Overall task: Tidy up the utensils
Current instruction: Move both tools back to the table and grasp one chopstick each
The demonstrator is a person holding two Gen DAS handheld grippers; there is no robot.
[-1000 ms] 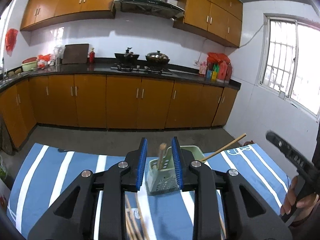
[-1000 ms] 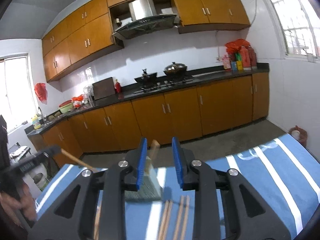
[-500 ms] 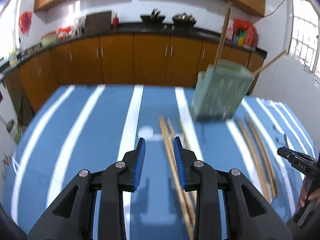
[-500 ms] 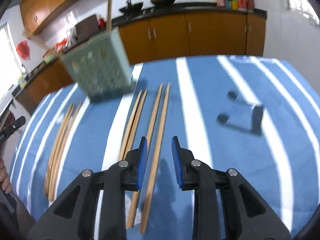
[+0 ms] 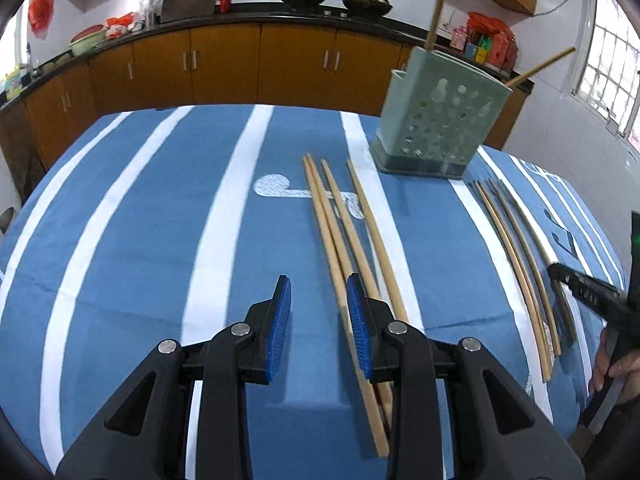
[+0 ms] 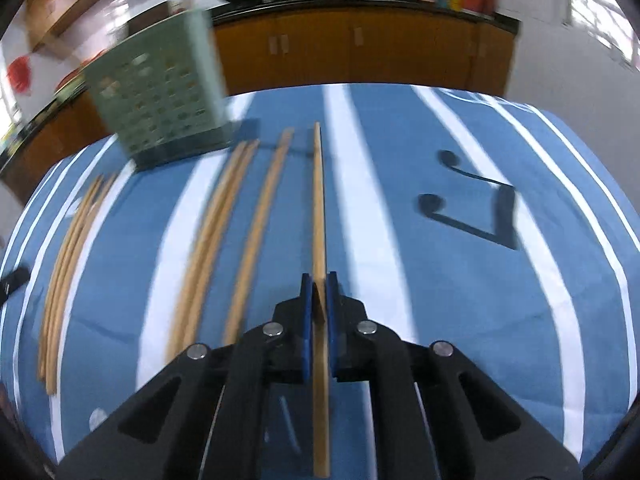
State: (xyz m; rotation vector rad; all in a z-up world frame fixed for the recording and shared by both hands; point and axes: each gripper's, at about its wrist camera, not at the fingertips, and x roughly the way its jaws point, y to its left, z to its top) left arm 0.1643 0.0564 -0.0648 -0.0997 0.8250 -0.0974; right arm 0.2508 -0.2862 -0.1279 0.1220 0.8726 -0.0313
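Note:
Several light wooden chopsticks [image 5: 344, 232] lie side by side on the blue-and-white striped tablecloth [image 5: 160, 240]. My left gripper [image 5: 319, 308] is open just left of them; the leftmost chopstick runs under its right finger, and nothing is gripped. A pale green perforated utensil holder [image 5: 440, 120] stands behind with two chopsticks sticking out. In the right wrist view my right gripper [image 6: 319, 282] is closing, its pads pressing on one light chopstick [image 6: 319, 200] that lies along the cloth. Other light chopsticks [image 6: 256, 236] lie to its left, in front of the holder [image 6: 160, 92].
A group of darker chopsticks [image 5: 516, 260] lies right of the holder, near the right gripper's black body [image 5: 588, 292] and a hand [image 5: 616, 364]. Black music notes [image 6: 472, 208] are printed on the cloth. Kitchen cabinets [image 5: 260, 64] stand beyond the table's far edge.
Both grippers have come down and tilted from facing the kitchen to low over the tablecloth. The right gripper's jaws have closed on a chopstick; the left stays open.

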